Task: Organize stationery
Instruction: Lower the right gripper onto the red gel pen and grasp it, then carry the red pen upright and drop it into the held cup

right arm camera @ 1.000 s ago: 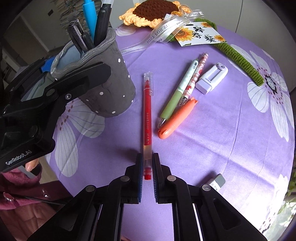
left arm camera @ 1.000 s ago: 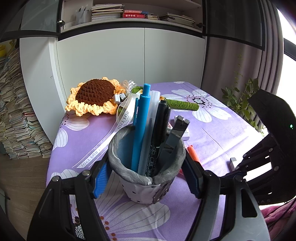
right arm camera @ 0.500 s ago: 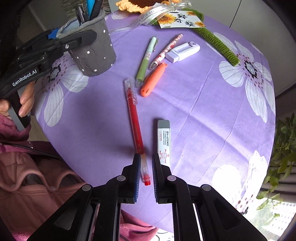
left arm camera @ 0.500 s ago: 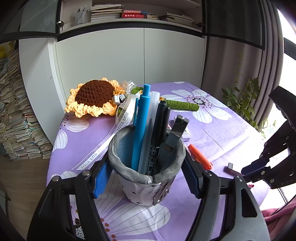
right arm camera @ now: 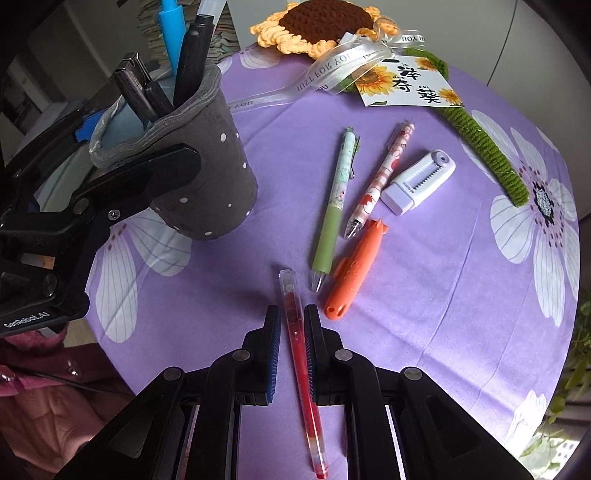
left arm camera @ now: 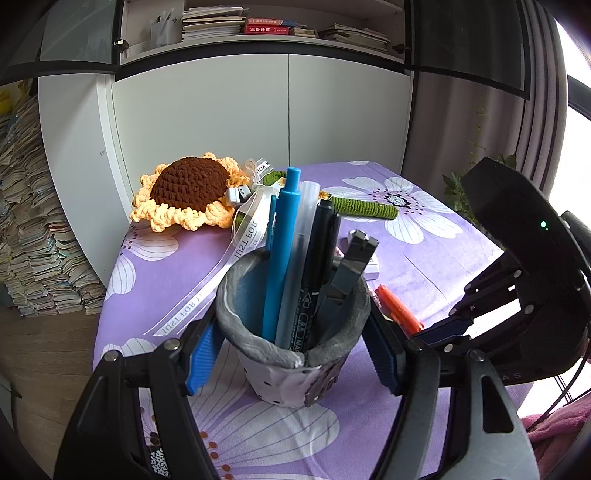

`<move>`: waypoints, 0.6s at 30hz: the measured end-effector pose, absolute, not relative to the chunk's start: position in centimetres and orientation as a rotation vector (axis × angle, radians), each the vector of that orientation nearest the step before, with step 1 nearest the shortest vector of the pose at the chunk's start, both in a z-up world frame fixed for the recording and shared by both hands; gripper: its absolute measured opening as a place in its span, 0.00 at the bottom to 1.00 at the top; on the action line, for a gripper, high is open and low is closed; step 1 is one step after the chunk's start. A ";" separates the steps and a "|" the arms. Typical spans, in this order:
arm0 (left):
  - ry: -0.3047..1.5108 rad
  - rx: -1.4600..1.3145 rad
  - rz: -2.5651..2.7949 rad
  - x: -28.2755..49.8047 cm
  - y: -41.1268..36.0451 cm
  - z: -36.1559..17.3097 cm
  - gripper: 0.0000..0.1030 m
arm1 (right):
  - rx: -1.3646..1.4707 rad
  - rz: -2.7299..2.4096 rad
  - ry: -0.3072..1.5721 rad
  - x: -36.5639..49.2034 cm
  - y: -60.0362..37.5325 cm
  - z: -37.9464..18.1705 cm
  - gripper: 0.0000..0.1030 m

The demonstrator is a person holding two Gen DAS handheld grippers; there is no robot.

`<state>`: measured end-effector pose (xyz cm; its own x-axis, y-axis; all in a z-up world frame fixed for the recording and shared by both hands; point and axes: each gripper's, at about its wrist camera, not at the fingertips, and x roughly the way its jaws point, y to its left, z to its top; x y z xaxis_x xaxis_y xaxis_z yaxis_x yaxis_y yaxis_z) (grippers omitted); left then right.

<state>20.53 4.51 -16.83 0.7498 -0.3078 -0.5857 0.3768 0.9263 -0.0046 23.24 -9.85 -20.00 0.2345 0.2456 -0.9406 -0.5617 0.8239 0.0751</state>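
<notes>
My left gripper (left arm camera: 291, 354) is shut on the grey dotted pen holder (left arm camera: 291, 332), which stands upright on the purple flowered tablecloth (left arm camera: 424, 236). Several pens stand in it, among them a blue pen (left arm camera: 280, 258). In the right wrist view the holder (right arm camera: 218, 177) is at the left, with a left finger (right arm camera: 122, 184) across it. My right gripper (right arm camera: 293, 314) is shut on a red pen (right arm camera: 295, 325), which runs lengthwise between the pads a little above the cloth. The right gripper (left arm camera: 424, 332) also shows at the right of the left wrist view.
Beyond the red pen lie a green pen (right arm camera: 334, 206), a pink patterned pen (right arm camera: 380, 177), an orange carrot-shaped item (right arm camera: 354, 269) and a white correction tape (right arm camera: 417, 181). A crochet sunflower (right arm camera: 321, 22) with a ribbon and a card (right arm camera: 406, 85) lies at the back. The table edge curves close by.
The right gripper swung out toward the table's near edge and came back beside the holder. The red pen now sits deeper between its pads and off the cloth. The left gripper kept still.
</notes>
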 end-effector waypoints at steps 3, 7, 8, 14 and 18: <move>0.618 0.113 -0.376 20.5 4.5 -16.8 0.67 | -0.325 0.553 1.224 23.8 -9.1 -20.4 0.11; 0.618 0.113 -0.376 20.5 4.5 -16.8 0.67 | -0.342 0.545 1.217 24.3 -8.2 -20.5 0.11; 0.618 0.112 -0.376 20.5 4.5 -16.8 0.67 | -0.351 0.543 1.214 24.3 -7.9 -20.5 0.11; 0.619 0.111 -0.376 20.4 4.5 -16.8 0.67 | -0.326 0.541 1.191 23.4 -6.7 -19.4 0.11; 0.618 0.110 -0.376 20.4 4.5 -16.8 0.67 | -0.223 0.566 1.101 22.9 -8.7 -15.6 0.11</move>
<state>20.40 4.49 -16.84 0.7497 -0.3108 -0.5843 0.3759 0.9266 -0.0105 22.94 -8.66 -15.61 0.3294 0.3201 -0.8883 -0.5353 0.8383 0.1036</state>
